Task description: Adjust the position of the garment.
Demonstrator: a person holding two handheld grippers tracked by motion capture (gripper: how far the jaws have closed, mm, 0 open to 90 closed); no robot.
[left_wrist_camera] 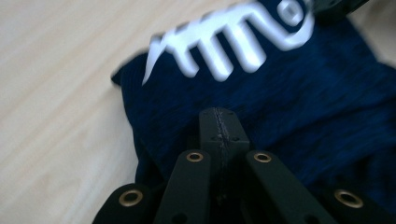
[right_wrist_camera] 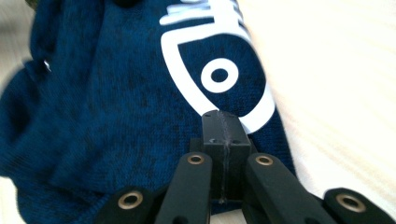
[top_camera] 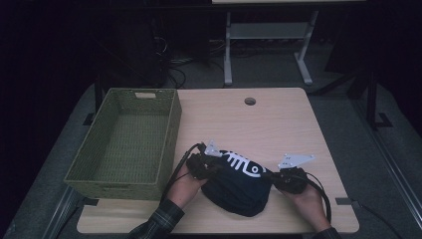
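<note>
A dark navy garment (top_camera: 238,186) with a white fish-skeleton print (top_camera: 242,164) lies bunched on the near part of the wooden table (top_camera: 278,119), close to the front edge and a little right of the green woven basket (top_camera: 130,139). The left gripper (top_camera: 205,166) sits at the cloth's left end and the right gripper (top_camera: 284,180) at its right end, each held in one of the person's hands. In the left gripper view the two black jaws are pressed flat together over the blue fabric (left_wrist_camera: 299,107); in the right gripper view they are likewise closed tight, their tips at the edge of the white print (right_wrist_camera: 219,74). Whether either pinches a fold of cloth I cannot tell. A round hole (top_camera: 250,101) shows near the table's far edge.
</note>
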